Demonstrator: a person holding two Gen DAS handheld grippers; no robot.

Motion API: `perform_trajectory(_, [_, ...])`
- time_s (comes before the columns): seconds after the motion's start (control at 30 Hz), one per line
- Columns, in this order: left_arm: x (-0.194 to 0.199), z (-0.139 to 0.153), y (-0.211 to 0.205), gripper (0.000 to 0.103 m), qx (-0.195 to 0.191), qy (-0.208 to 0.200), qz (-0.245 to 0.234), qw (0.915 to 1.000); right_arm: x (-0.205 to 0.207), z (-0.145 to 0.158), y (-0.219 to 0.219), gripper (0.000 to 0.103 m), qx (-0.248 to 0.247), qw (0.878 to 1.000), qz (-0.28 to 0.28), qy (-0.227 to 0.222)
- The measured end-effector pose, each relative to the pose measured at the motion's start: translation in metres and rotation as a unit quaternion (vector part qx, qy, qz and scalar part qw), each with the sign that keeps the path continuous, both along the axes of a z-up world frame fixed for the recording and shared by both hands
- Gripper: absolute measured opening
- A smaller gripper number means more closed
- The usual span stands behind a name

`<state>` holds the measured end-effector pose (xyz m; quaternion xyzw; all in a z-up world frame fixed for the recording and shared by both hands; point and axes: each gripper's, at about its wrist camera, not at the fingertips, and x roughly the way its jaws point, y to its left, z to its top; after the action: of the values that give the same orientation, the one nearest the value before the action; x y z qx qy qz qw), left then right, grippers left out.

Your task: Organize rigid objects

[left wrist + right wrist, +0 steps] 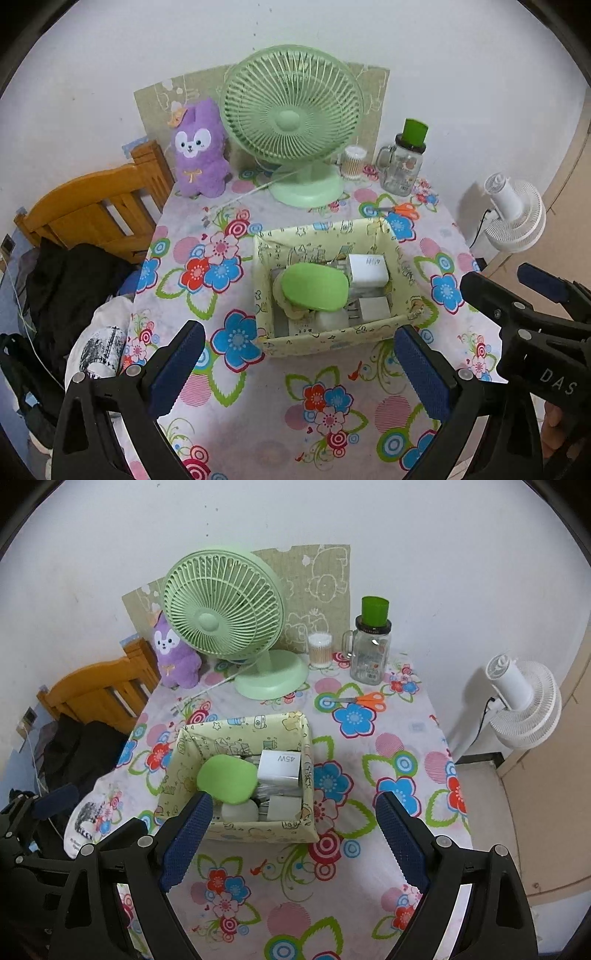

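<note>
A pale yellow patterned fabric box (402, 258) (308, 738) stands in the middle of the flowered table. It holds a green oval case (314, 286) (227, 773), a white "45W" charger box (367, 273) (280, 764) and other small white items. My left gripper (301, 350) is open and empty, just in front of the box. My right gripper (293, 823) is open and empty, above the box's near edge. The right gripper also shows at the right of the left wrist view (517, 291).
At the back stand a green desk fan (295, 122) (225, 616), a purple plush toy (199, 147), a cotton swab jar (319, 648) and a glass jar with a green cup (371, 646). Orange scissors (364, 700) lie nearby. A wooden chair (85, 210) stands left, a white fan (524, 701) right.
</note>
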<state>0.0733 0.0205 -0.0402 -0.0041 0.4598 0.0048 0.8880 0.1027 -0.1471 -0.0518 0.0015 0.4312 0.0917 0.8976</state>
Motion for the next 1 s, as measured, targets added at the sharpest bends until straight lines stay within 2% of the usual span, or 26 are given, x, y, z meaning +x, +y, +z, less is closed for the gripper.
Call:
perform_trajectory(0.47, [-0.023, 0.036, 0.023, 0.103, -0.001, -0.035, -0.004, 0.9994, -0.028, 0.039, 0.014, 0.096, 0.003, 0.999, -0.011, -0.036])
perform_trajectory(0.67, [-0.036, 0.051, 0.029, 0.103, -0.011, -0.051, -0.001, 0.9986, -0.044, 0.051, 0.008, 0.096, -0.004, 0.998, -0.022, -0.051])
perform_trajectory(1.0, [-0.055, 0.068, 0.022, 0.103, 0.002, -0.078, -0.014, 0.9968, -0.068, 0.069, -0.008, 0.096, 0.001, 0.997, -0.043, -0.067])
